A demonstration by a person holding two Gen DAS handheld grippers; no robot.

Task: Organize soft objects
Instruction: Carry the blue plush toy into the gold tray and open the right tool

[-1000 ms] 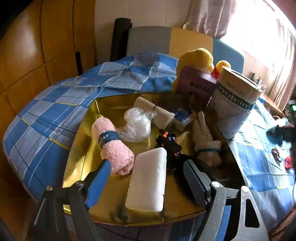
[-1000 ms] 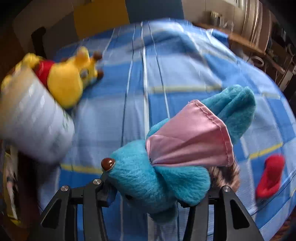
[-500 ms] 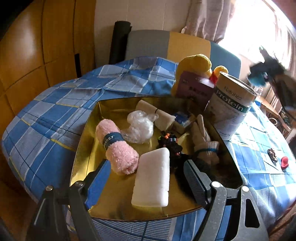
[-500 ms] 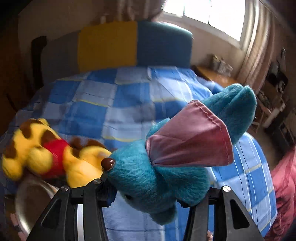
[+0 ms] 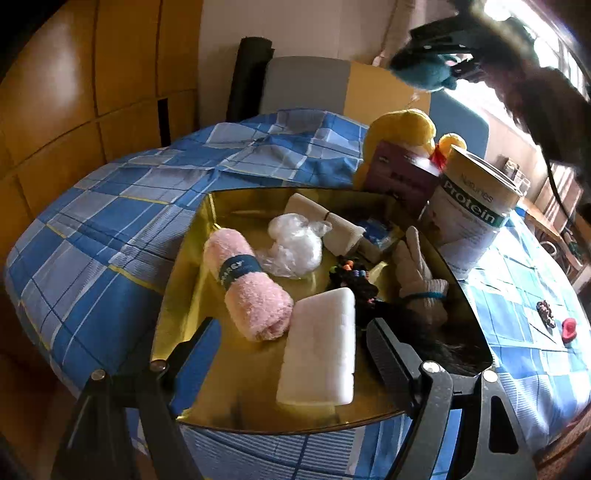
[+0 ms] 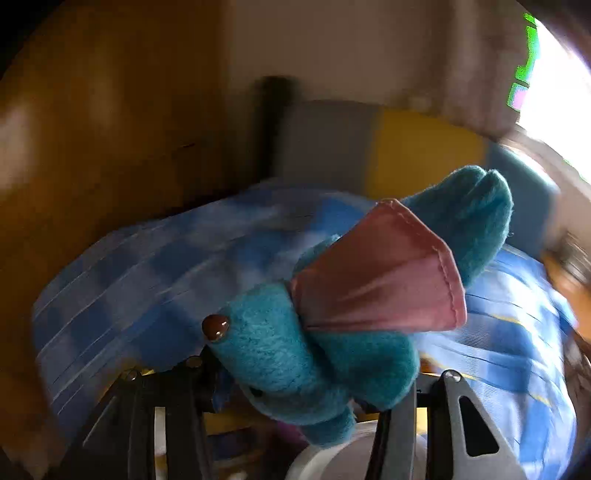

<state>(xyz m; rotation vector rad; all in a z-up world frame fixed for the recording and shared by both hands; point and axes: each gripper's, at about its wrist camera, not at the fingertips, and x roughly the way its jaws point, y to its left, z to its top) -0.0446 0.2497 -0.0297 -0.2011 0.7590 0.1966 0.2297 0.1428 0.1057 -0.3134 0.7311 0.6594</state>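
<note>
Right gripper point(image 6: 295, 387) clamped on teal plush toy point(image 6: 332, 332); left gripper point(image 5: 291, 347) agape, empty, over gold tray point(image 5: 184, 266)

This is a room in a home, likely a living or dining area. A round table point(image 5: 110, 206) is draped in a blue checked cloth, and behind its far edge stands an upholstered seat back point(image 5: 332, 85) in grey, yellow and blue panels. Wood-panelled walls point(image 5: 74, 92) fill the left side, and curtains point(image 5: 402, 29) hang beside a bright window point(image 5: 554, 62) on the right. A protein tub point(image 5: 476, 210) stands near the table's right edge.
</note>
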